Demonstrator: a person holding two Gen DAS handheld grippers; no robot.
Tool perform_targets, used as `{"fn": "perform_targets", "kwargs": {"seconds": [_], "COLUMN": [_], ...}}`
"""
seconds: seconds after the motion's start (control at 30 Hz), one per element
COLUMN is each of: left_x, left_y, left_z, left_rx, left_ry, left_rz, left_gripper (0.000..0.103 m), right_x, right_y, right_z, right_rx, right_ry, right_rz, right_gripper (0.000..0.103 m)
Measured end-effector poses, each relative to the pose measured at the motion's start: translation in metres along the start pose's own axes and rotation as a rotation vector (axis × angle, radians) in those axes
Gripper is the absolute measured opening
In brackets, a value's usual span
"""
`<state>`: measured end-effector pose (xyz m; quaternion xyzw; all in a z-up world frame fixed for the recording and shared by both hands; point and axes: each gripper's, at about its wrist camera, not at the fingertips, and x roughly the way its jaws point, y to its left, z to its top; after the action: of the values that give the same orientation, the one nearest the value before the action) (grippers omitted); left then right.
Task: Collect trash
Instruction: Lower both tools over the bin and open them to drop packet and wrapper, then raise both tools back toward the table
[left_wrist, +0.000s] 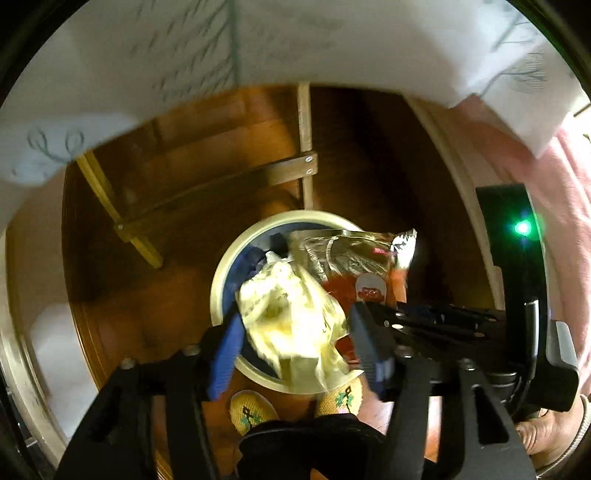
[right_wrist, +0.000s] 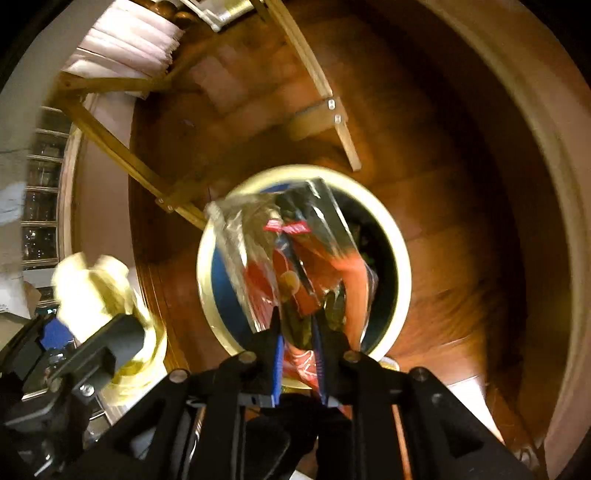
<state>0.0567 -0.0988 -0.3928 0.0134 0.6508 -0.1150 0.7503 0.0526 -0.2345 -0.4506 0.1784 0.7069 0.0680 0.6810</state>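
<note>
A round bin with a cream rim (left_wrist: 221, 266) (right_wrist: 400, 258) stands on the wooden floor below both grippers. My left gripper (left_wrist: 295, 328) is open, its blue pads wide apart, with a crumpled pale yellow wrapper (left_wrist: 291, 314) between them over the bin; I cannot tell whether the pads touch it. The wrapper also shows at the left of the right wrist view (right_wrist: 99, 288). My right gripper (right_wrist: 298, 328) is shut on a red and clear plastic snack bag (right_wrist: 291, 251) that hangs over the bin's mouth. The bag also shows in the left wrist view (left_wrist: 362, 262).
Wooden table legs and a crossbar (left_wrist: 218, 184) (right_wrist: 140, 173) stand beyond the bin. A white patterned cloth (left_wrist: 258, 48) hangs at the top. The person's yellow slippers (left_wrist: 251, 410) are just in front of the bin. Pink fabric (left_wrist: 517, 147) lies to the right.
</note>
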Motion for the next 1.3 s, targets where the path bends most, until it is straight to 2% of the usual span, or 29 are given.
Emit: {"fn": "perform_targets", "kwargs": {"seconds": [0.03,0.1,0.17,0.2,0.33,0.53,0.77,0.93,1.13,1.3], "left_x": [0.003,0.006,0.005,0.004,-0.006,-0.048,-0.133,-0.206,-0.302,-0.370], "left_y": [0.002,0.003,0.006,0.009,0.015,0.012,0.008,0.003,-0.007,-0.009], "left_z": [0.000,0.000,0.000,0.000,0.000,0.005,0.012,0.019,0.023,0.022], "left_rx": [-0.003,-0.008,-0.018,-0.022,-0.038,-0.041,-0.065,-0.070,-0.052,-0.046], "left_ry": [0.006,0.007,0.008,0.011,0.004,-0.035,-0.067,-0.111,-0.204,-0.295], "left_rz": [0.005,0.016,0.031,0.032,0.045,0.057,0.056,0.057,0.059,0.095], "left_gripper": [0.068,0.076,0.089,0.091,0.093,0.093,0.093,0.093,0.093,0.093], "right_x": [0.004,0.007,0.004,0.002,-0.012,-0.052,-0.121,-0.189,-0.272,-0.336], "right_y": [-0.001,-0.003,-0.003,-0.003,0.002,0.012,0.033,0.054,0.082,0.104], "right_z": [0.001,-0.002,-0.004,-0.005,-0.007,-0.011,-0.019,-0.027,-0.033,-0.039], "right_rx": [0.002,0.000,-0.004,-0.006,-0.018,-0.011,-0.014,-0.045,-0.118,-0.197], "right_ry": [0.008,0.019,0.013,0.010,-0.004,-0.033,-0.044,-0.074,-0.139,-0.227], "right_rz": [-0.005,-0.010,-0.009,-0.005,-0.005,-0.016,-0.022,-0.028,-0.030,-0.025], "right_gripper": [0.017,0.027,0.035,0.037,0.037,0.037,0.037,0.037,0.037,0.037]}}
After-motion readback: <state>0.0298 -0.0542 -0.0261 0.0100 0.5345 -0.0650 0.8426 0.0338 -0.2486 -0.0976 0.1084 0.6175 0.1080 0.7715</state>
